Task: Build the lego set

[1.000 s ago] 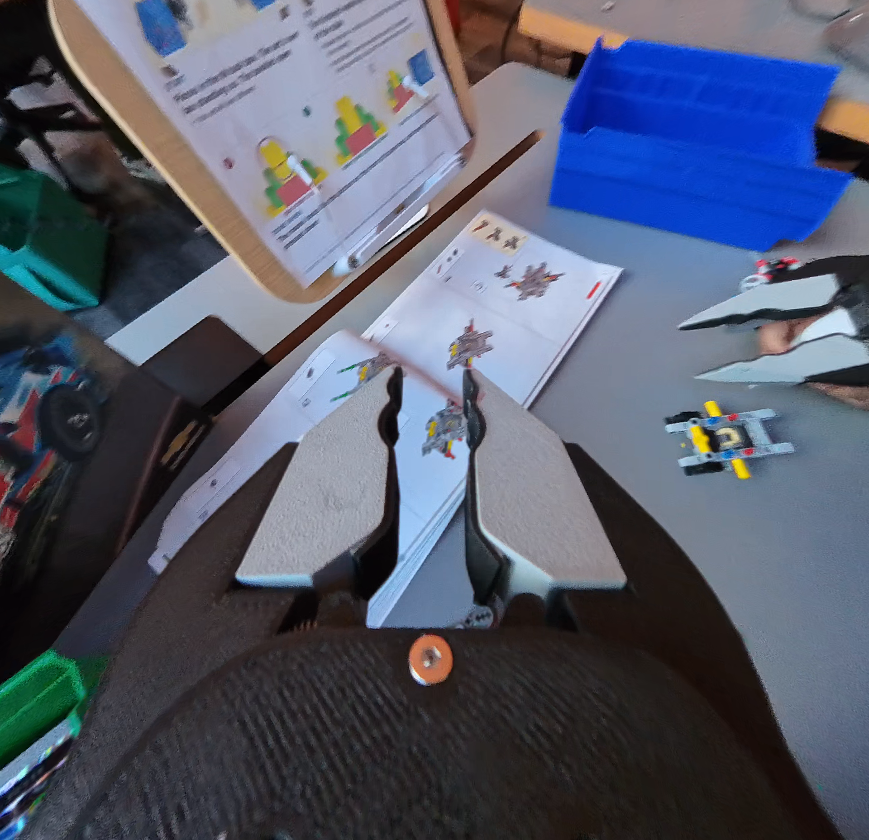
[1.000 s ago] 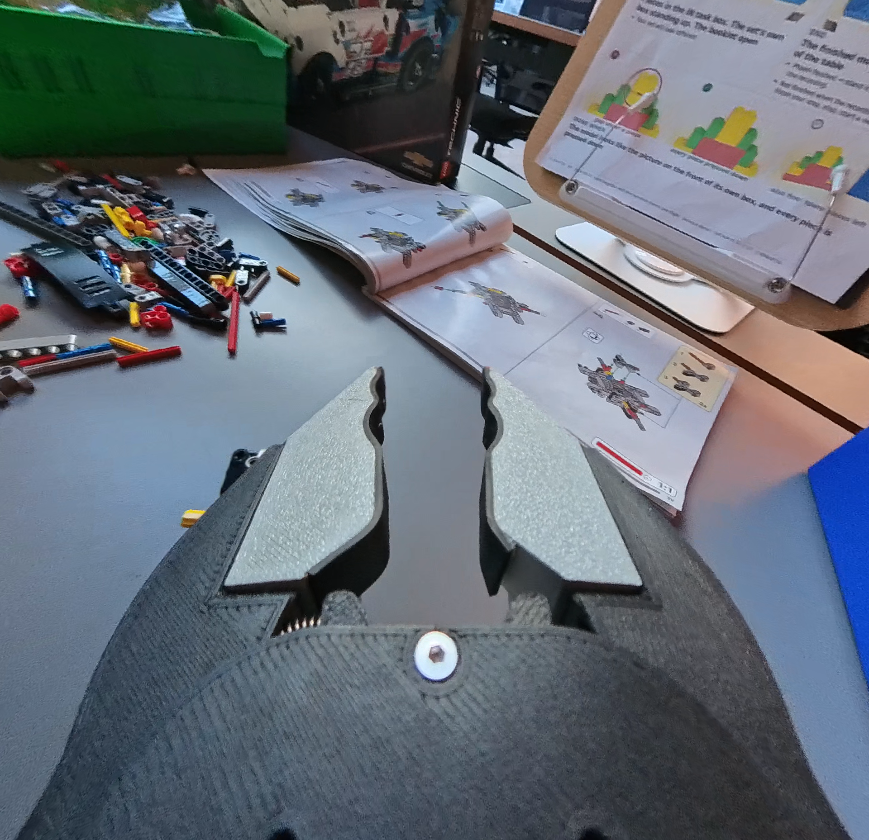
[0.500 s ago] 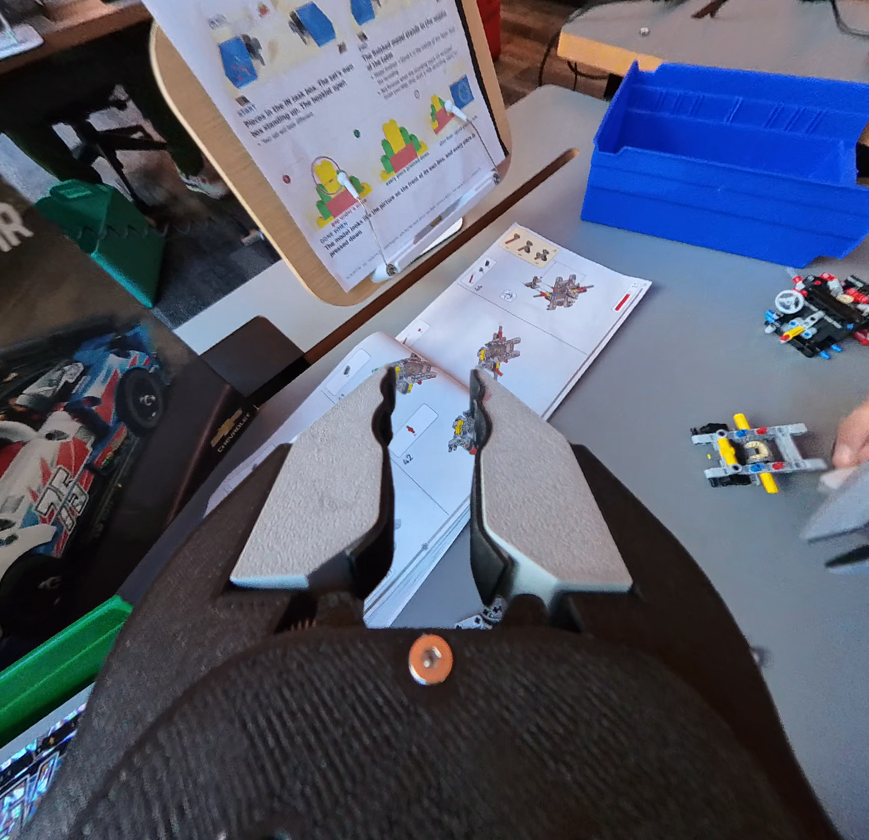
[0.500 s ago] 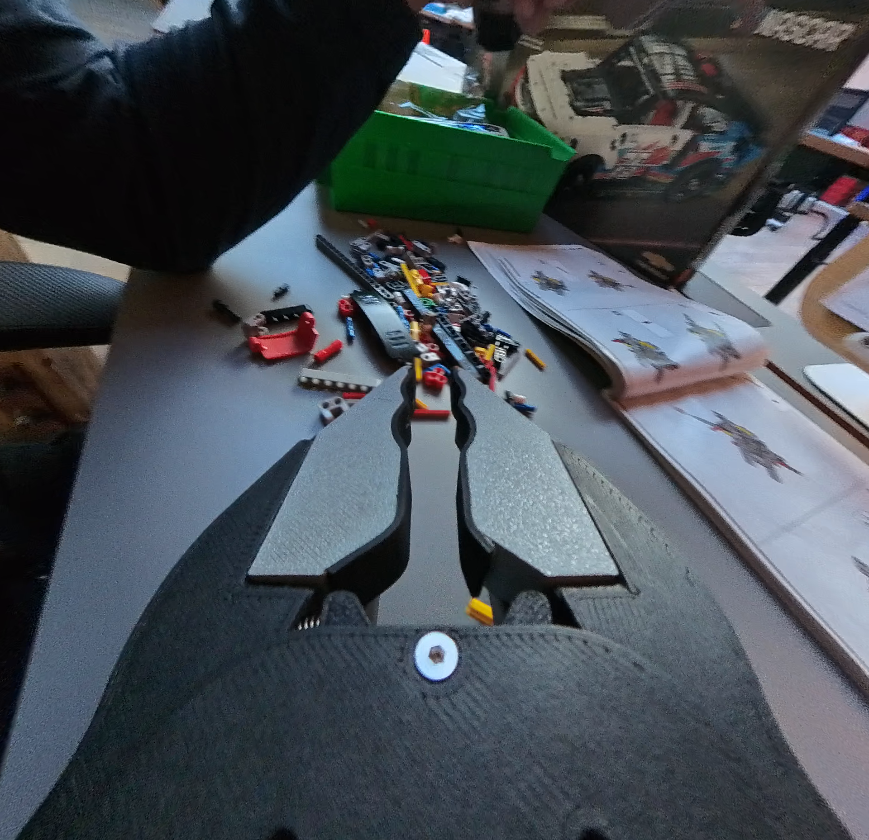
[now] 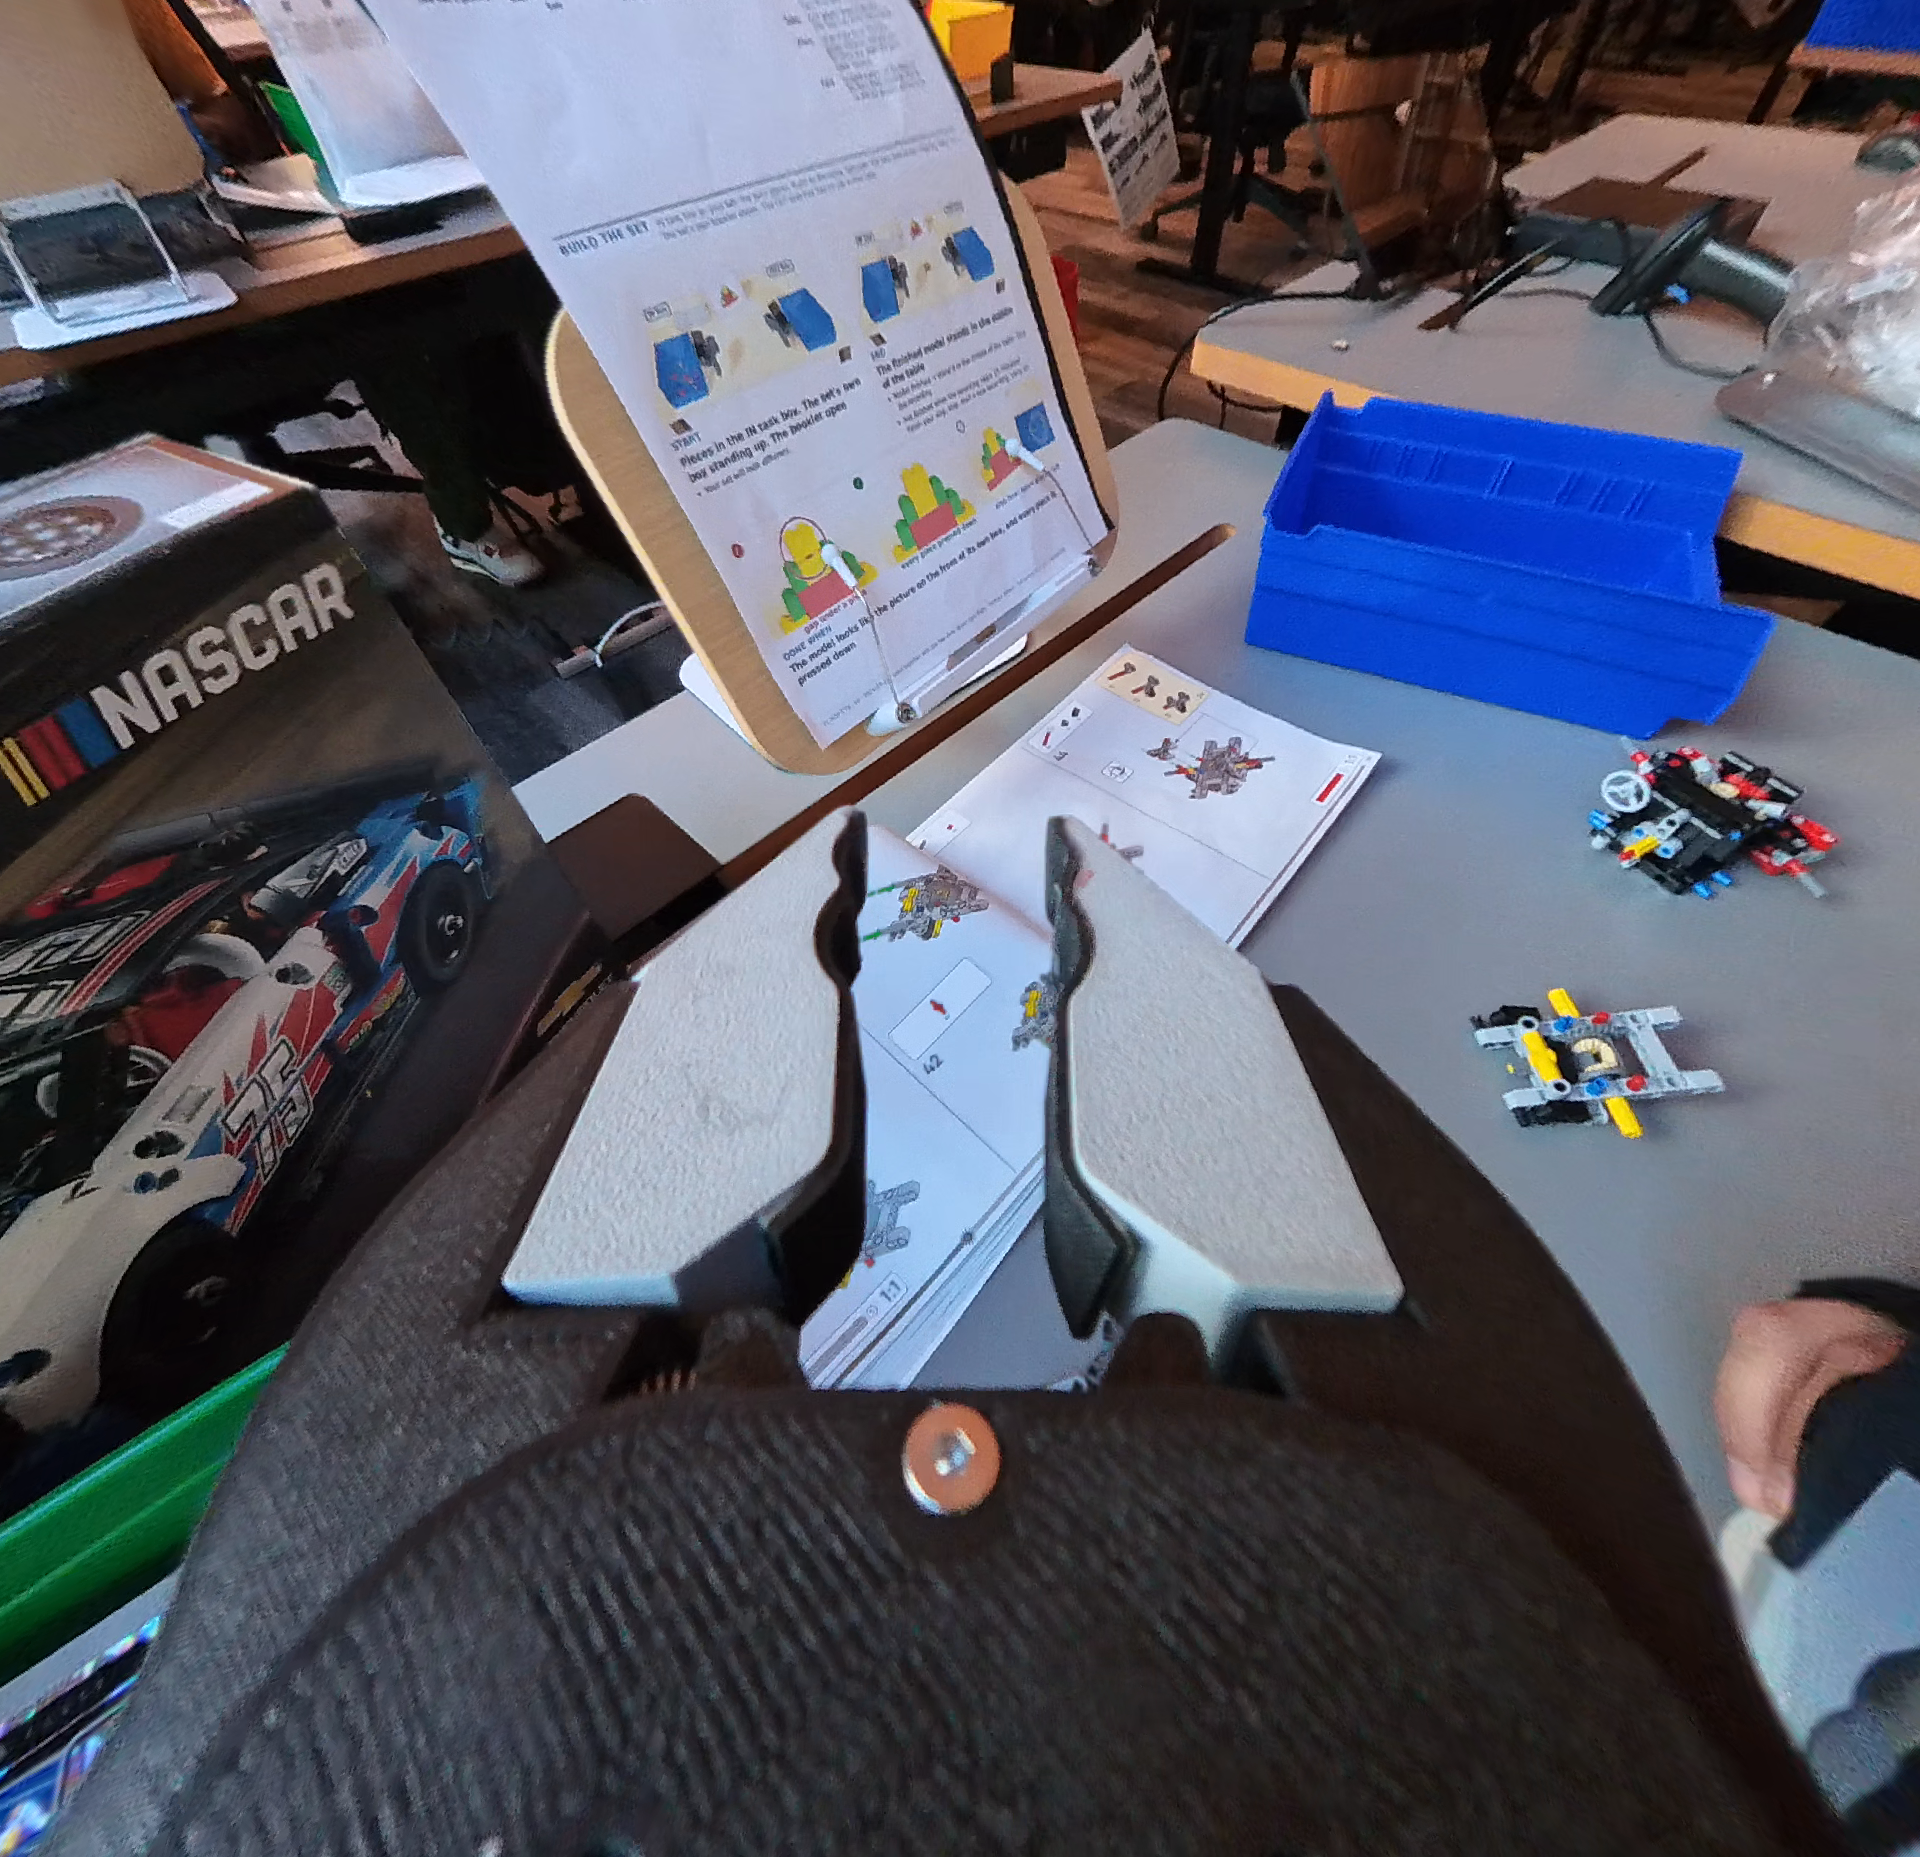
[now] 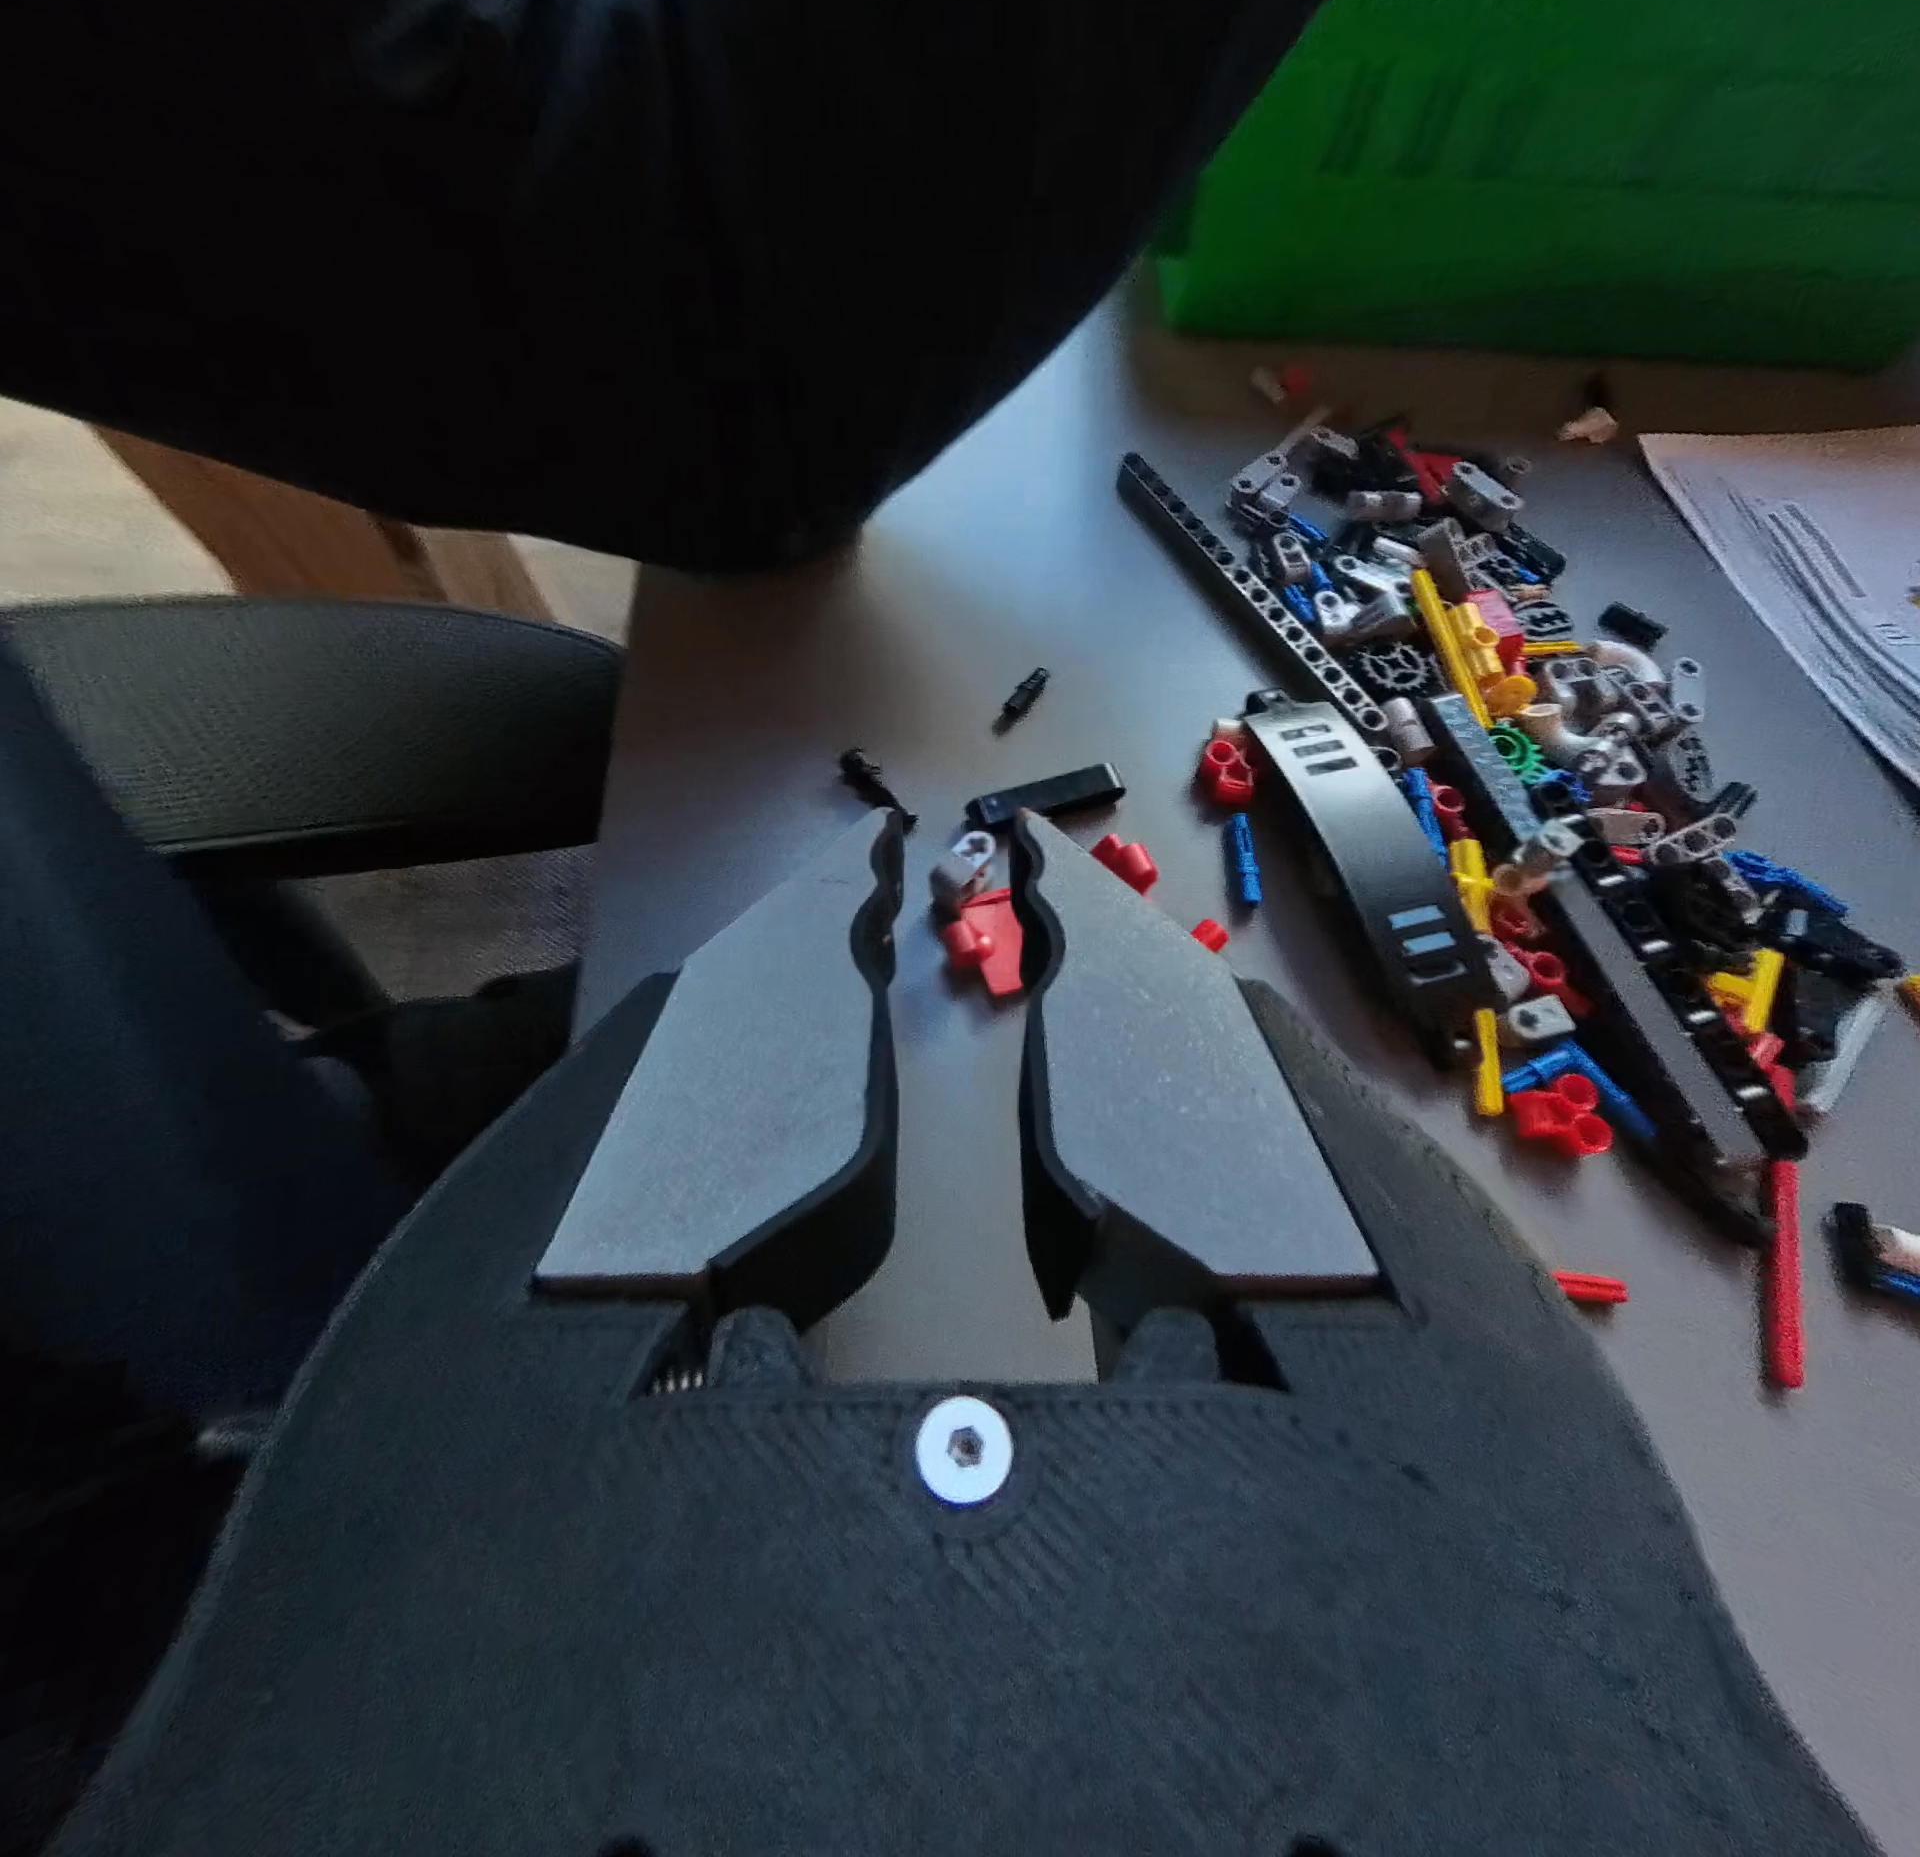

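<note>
Beside the matt grey tabletop (image 5: 1455,924), a paper booklet (image 5: 1195,799) is lying flat; glossy plastic bricks (image 6: 1507,768) are gleaming near a smooth green plastic bin (image 6: 1558,197)

A: How's the light in the left wrist view?

B: Bright and even; the grey table (image 5: 1455,1236) is well lit and the two small models on it cast only short, soft shadows. The sheet on the stand (image 5: 790,373) at upper centre is smeared, its print soft.

A: And the right wrist view?

B: Much dimmer. A dark sleeve (image 6: 520,197) fills the upper left almost black. The green bin (image 6: 1579,176) at upper right is blurred, and the loose pieces (image 6: 1507,789) are slightly smeared. Both views bend straight lines near the edges.
</note>
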The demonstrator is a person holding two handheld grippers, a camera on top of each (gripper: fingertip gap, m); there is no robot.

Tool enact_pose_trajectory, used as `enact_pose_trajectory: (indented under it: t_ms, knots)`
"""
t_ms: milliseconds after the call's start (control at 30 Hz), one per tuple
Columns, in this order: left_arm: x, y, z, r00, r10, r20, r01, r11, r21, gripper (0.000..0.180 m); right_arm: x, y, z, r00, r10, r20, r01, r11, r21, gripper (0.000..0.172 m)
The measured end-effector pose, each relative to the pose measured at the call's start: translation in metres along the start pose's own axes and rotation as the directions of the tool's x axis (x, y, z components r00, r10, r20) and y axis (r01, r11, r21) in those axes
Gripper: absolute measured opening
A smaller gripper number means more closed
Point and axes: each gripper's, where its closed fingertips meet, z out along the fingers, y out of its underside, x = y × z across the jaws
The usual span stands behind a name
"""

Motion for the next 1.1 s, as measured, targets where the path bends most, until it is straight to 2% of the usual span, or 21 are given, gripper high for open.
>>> enact_pose_trajectory:
  t_ms: [133,267,433,567,733,800,933,1100]
  knots:
    - [0.002,-0.002,-0.007,1.0,0.004,-0.009,-0.004,1.0,0.014,0.032,0.002,0.007,0.012,0.999,-0.042,-0.022,0.04,0.996,-0.081,0.016]
    - [0.013,0.0,-0.015,0.995,0.087,-0.039,-0.087,0.996,0.0,0.033,0.01,0.01,0.006,0.999,-0.017,-0.043,0.014,0.997,-0.081,0.019]
    - [-0.003,-0.002,-0.03,0.996,0.088,-0.011,-0.088,0.996,0.016,0.033,0.06,0.012,-0.014,0.986,0.066,-0.154,-0.079,0.994,-0.079,0.019]
    - [-0.009,-0.002,-0.028,0.995,0.095,0.019,-0.095,0.995,0.007,0.04,0.111,0.002,-0.026,0.972,0.093,-0.216,-0.119,0.987,-0.109,0.02]
    - [-0.01,-0.004,-0.024,0.993,0.109,0.052,-0.109,0.994,0.007,0.043,0.154,-0.008,-0.011,0.98,0.072,-0.184,-0.108,0.976,-0.19,0.015]
    - [-0.015,-0.001,-0.024,0.99,0.119,0.074,-0.119,0.993,-0.013,0.043,0.158,-0.01,0.001,0.987,0.092,-0.133,-0.121,0.965,-0.231,0.01]
    - [-0.028,0.006,-0.024,0.984,0.137,0.117,-0.131,0.99,-0.054,0.04,0.164,-0.019,0.022,0.992,0.088,-0.095,-0.109,0.963,-0.247,0.014]
    - [-0.033,-0.004,-0.026,0.985,0.109,0.131,-0.11,0.994,0.0,0.045,0.156,-0.024,0.047,0.987,0.157,-0.024,-0.159,0.96,-0.232,0.015]
